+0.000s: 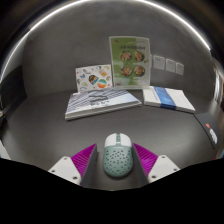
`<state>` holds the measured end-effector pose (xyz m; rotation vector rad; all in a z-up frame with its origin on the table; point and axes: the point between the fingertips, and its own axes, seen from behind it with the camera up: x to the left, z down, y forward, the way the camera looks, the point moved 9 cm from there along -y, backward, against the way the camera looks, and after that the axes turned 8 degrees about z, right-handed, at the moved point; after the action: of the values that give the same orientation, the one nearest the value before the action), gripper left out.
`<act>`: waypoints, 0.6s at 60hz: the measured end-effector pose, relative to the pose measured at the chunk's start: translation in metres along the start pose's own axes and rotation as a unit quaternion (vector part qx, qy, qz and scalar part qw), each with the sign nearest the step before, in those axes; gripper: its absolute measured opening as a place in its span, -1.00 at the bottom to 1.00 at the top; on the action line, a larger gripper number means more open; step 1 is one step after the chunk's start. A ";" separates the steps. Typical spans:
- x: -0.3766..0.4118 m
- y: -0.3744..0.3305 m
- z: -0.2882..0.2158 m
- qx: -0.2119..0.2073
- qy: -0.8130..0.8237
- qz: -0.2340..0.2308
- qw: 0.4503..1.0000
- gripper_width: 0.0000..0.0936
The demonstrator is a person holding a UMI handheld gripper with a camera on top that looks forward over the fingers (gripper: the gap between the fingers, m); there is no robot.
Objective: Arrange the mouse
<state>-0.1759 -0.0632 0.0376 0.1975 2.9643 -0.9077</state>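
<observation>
Jaws wide, gripper (117,166) straddling the mouse (117,156), gaps either side, no grip yet. Desk (60,135) dark, books (100,102) stacked beyond (leaflet (131,60) upright behind). Grasp step; next calls for closing squarely.

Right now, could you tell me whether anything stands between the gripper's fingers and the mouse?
Nothing visible does. The mouse already sits on the table between the open gripper fingers, with a gap at each side. The books lie well beyond it.
</observation>
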 end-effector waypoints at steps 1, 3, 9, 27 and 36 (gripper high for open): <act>0.002 0.001 0.000 -0.001 -0.002 -0.002 1.000 0.49; 0.006 0.001 0.000 -0.003 -0.007 -0.010 1.000 0.38; 0.008 0.001 0.001 -0.007 -0.015 -0.013 1.000 0.12; 0.013 -0.021 -0.027 -0.036 -0.044 -0.076 0.995 -0.10; -0.058 -0.079 -0.122 -0.130 -0.018 -0.116 0.984 -0.10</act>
<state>-0.1280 -0.0666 0.1868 -0.1753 3.0753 -0.5212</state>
